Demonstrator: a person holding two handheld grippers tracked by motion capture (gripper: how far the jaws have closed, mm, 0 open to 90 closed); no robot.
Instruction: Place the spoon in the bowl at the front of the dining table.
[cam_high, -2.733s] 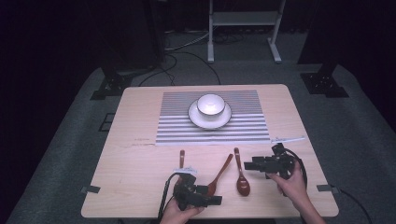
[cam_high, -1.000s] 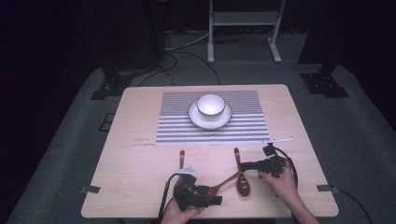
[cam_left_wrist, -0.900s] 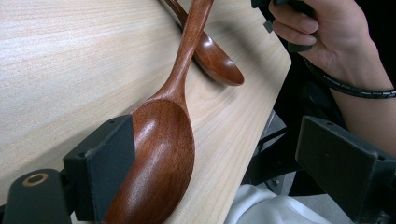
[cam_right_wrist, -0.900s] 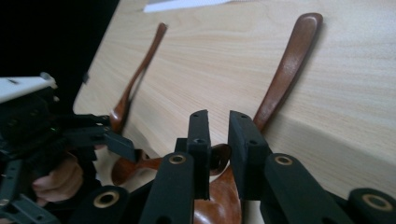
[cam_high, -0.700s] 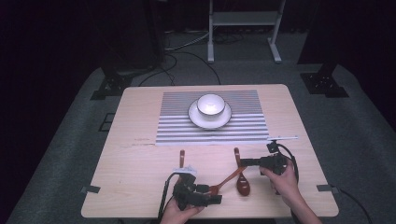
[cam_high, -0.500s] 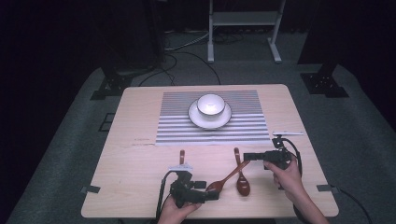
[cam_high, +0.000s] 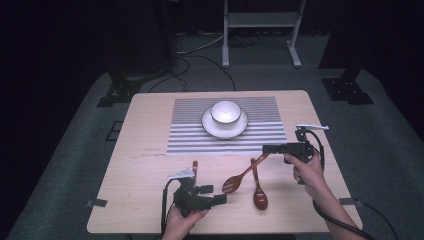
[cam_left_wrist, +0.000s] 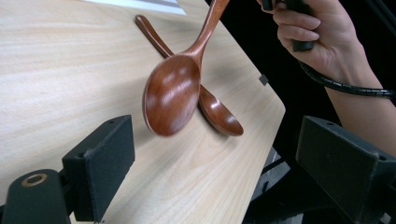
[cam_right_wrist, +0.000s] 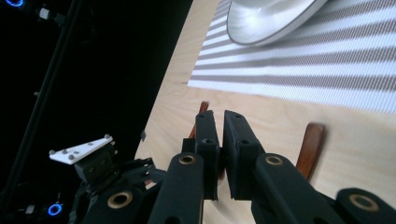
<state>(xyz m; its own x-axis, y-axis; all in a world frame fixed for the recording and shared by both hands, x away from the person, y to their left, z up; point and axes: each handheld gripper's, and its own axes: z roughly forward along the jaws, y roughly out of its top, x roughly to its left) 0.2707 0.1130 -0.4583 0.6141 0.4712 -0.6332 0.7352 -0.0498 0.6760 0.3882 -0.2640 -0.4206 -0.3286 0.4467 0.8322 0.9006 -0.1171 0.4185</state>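
Observation:
My right gripper is shut on the handle of a brown wooden spoon. The spoon slants down to the left, its bowl low over the table. A second wooden spoon lies flat beside and partly beneath it. My left gripper rests near the front edge, open, its jaws wide apart and pointing at the raised spoon's bowl with nothing between them. A short brown wooden handle lies just beyond the left gripper, its near end hidden by it.
A white bowl stands on a white plate on a grey striped mat at the table's far middle. The table's right edge is close to the spoons. Dark floor and stand legs surround the table.
The right gripper shut on the spoon's handle, then rose and moved away to the right, lifting the spoon off the table. The left gripper shifted slightly left.

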